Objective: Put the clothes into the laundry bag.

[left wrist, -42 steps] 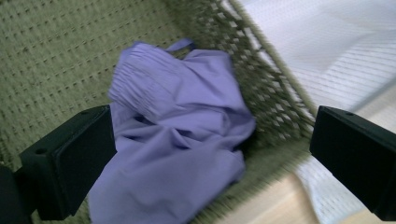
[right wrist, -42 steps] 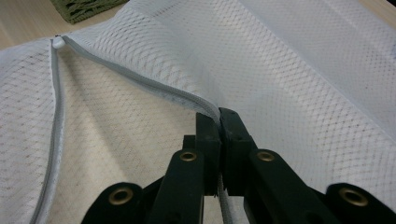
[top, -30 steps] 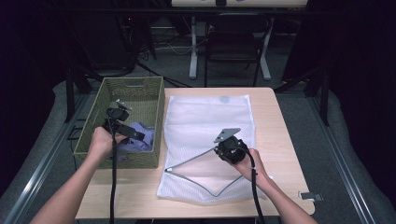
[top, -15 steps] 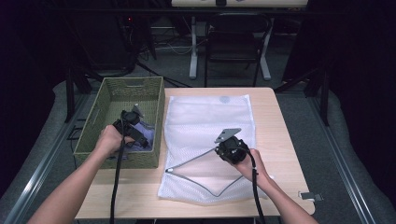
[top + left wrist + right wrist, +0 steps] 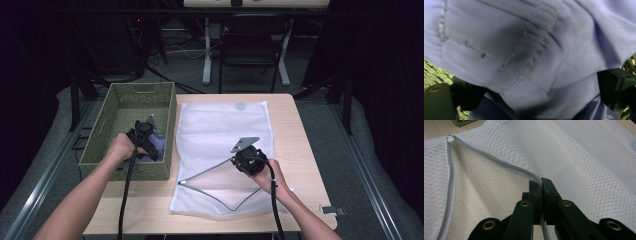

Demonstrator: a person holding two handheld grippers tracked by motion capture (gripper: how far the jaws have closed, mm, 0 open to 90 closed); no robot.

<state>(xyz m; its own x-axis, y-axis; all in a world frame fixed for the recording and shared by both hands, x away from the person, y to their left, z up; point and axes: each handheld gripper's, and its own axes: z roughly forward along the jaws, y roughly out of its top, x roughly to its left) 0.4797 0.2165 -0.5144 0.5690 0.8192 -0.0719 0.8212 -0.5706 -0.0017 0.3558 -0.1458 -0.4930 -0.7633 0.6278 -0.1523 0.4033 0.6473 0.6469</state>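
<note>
Jaws: the right gripper [image 5: 541,182] pinches the mesh bag [image 5: 225,150] rim; the left gripper [image 5: 145,131] grips the soft, light blue cloth [image 5: 529,50] by a fold.

A lab or studio: black curtains, metal frame rails [image 5: 42,172], floor cables, one lit table [image 5: 287,125]

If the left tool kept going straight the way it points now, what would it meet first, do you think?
The left tool would meet the lavender cloth first; it lies right against its jaws, inside the green basket.

A black chair [image 5: 252,37] stands beyond the wooden table [image 5: 295,125], with cables [image 5: 170,50] on the grey floor [image 5: 190,75].
</note>
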